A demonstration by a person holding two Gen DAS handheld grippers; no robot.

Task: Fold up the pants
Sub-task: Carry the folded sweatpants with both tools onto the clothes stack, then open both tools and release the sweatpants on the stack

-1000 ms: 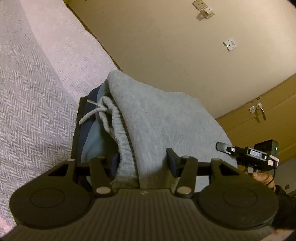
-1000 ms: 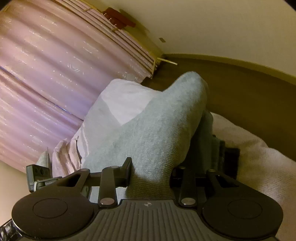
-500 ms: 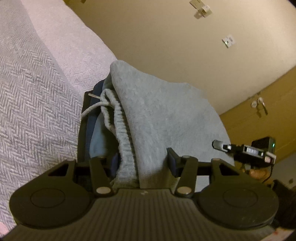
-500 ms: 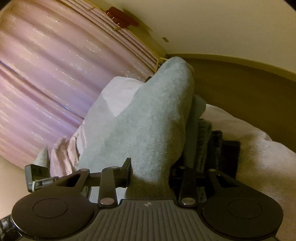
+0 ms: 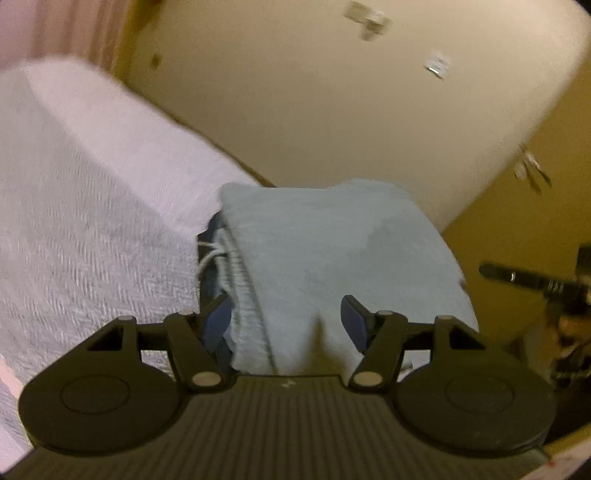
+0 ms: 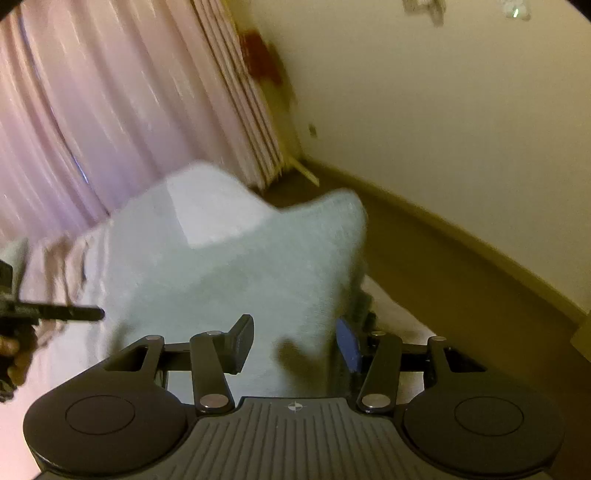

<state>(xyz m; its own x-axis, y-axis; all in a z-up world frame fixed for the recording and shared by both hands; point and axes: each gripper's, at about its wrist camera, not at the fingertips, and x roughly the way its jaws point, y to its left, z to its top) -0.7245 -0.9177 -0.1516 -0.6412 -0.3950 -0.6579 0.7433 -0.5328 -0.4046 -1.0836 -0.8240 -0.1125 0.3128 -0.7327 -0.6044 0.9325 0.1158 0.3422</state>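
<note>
The left tongs (image 5: pixel 286 315) stand apart. Their jaws have just been opening, and one end of the pants (image 5: pixel 332 251) lies between the two pads, which no longer press on the cloth. The right tongs (image 6: pixel 295 341) are the same: jaws apart and just opened, with grey cloth between the pads and not pinched. That makes two tongs and one pair of grey pants, folded into a thick pad that runs forward from both.

At the left tongs' left pad the ribbed waistband shows on edge, and one white drawstring (image 5: pixel 207 258) pokes out just past it. Under the pants lies dark blue cloth (image 5: pixel 205 284). It sticks out beside the left pad, but how many pieces it is I cannot tell. In the right wrist view a dark edge shows just past the right pad as well, below the grey fold.

All of this sits on one bed (image 5: pixel 92 229) with a white herringbone cover. Left of the left tongs the cover lies bare. Right of the right tongs the bed's edge falls away to brown floor (image 6: pixel 461 295).

Each wrist view catches the other tongs off to the side, well apart, and a hand (image 6: pixel 14 354) shows beside the left pair.

Farther off are one pink curtain (image 6: pixel 110 103) and a cream wall (image 5: pixel 314 110) with two blurred sockets — one (image 5: pixel 365 16) high, one (image 5: pixel 436 68) lower.
</note>
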